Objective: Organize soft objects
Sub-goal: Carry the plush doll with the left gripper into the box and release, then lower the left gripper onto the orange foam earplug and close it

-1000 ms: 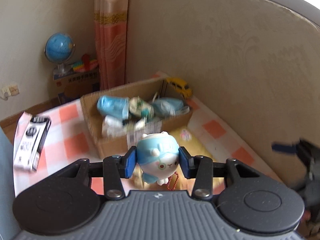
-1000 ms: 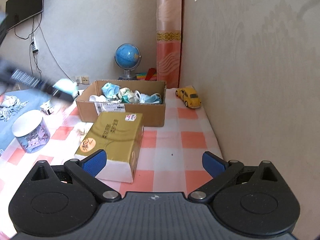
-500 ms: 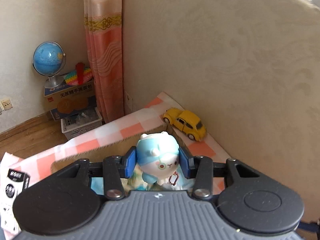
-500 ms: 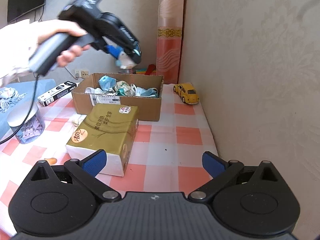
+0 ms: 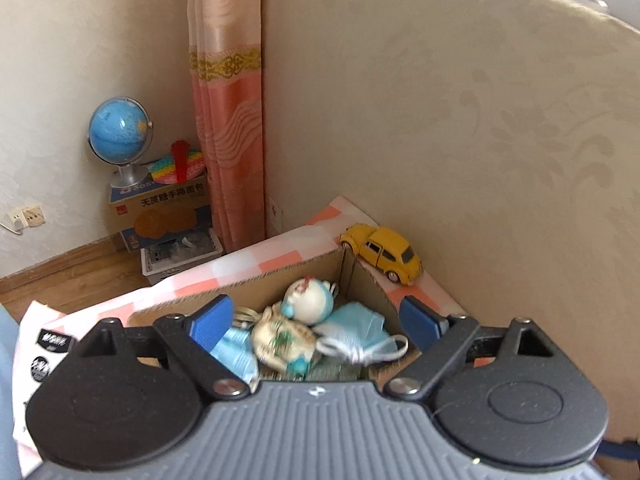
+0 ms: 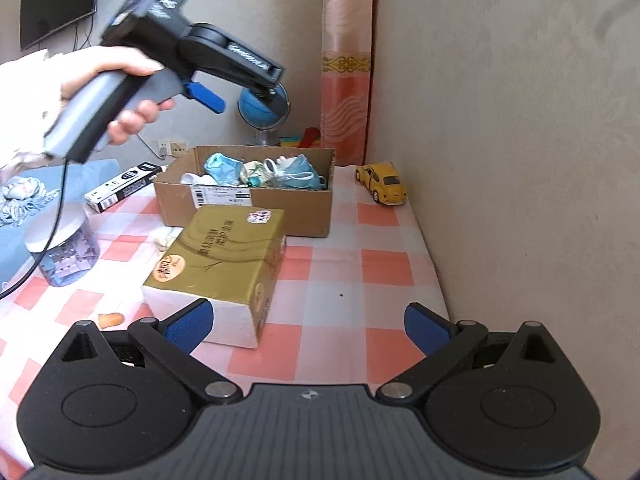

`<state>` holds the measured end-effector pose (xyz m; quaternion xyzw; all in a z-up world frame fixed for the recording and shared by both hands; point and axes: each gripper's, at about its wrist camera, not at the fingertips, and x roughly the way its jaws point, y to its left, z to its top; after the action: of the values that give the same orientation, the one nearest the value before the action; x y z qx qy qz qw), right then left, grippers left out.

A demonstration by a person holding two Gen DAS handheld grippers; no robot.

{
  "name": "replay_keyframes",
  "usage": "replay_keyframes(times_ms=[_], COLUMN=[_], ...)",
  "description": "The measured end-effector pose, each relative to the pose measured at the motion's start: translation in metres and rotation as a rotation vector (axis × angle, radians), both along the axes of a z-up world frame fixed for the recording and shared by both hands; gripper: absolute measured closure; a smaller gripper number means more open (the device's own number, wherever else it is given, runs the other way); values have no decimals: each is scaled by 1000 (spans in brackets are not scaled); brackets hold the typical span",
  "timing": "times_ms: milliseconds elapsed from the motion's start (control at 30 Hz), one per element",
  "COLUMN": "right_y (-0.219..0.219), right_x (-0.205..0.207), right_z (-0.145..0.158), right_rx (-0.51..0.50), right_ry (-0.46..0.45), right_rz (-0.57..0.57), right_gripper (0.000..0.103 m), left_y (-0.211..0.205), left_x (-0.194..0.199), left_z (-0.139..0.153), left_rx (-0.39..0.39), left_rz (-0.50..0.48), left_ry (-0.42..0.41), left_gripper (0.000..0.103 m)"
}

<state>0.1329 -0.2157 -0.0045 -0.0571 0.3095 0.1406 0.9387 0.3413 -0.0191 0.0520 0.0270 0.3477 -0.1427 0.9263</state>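
Note:
A cardboard box (image 5: 256,284) holds several soft things: blue face masks (image 5: 356,326), a cream pouch (image 5: 280,338) and a small blue-and-white plush toy (image 5: 306,300). The plush toy lies loose on the pile near the box's far corner. My left gripper (image 5: 316,320) hovers above the box, its jaws opening wide, with nothing pressed between the pads. In the right wrist view a hand holds that left gripper (image 6: 240,94) high over the box (image 6: 280,212). My right gripper (image 6: 308,328) stands open and empty, low over the checked tablecloth, beside a gold tissue box (image 6: 224,256).
A yellow toy car (image 6: 382,182) sits by the wall right of the box. A clear jar (image 6: 62,248) and a black-and-white carton (image 6: 124,186) lie to the left. A globe (image 5: 120,136) stands on boxes beyond the table. The wall runs close along the right.
The left gripper carried the plush toy forward over the cardboard box and opened; the toy now lies in the box. The right gripper stayed still.

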Motion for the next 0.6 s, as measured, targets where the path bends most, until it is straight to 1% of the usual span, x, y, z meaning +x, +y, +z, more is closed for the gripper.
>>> replay_keyframes(times_ms=[167, 300, 400, 600], right_y=[2, 7, 11, 19], right_x=[-11, -22, -28, -38], right_z=[1, -1, -3, -13], right_rx=[14, 1, -8, -30], right_ry=[6, 13, 21, 37], right_rz=[8, 20, 28, 55], right_gripper=[0, 0, 0, 0], left_y=[14, 26, 35, 46], left_x=[-47, -89, -119, -168], left_z=[7, 4, -6, -41], left_rx=[7, 11, 22, 41], left_rz=[-5, 1, 19, 54], left_ry=[-31, -44, -41, -7], left_gripper=[12, 11, 11, 11])
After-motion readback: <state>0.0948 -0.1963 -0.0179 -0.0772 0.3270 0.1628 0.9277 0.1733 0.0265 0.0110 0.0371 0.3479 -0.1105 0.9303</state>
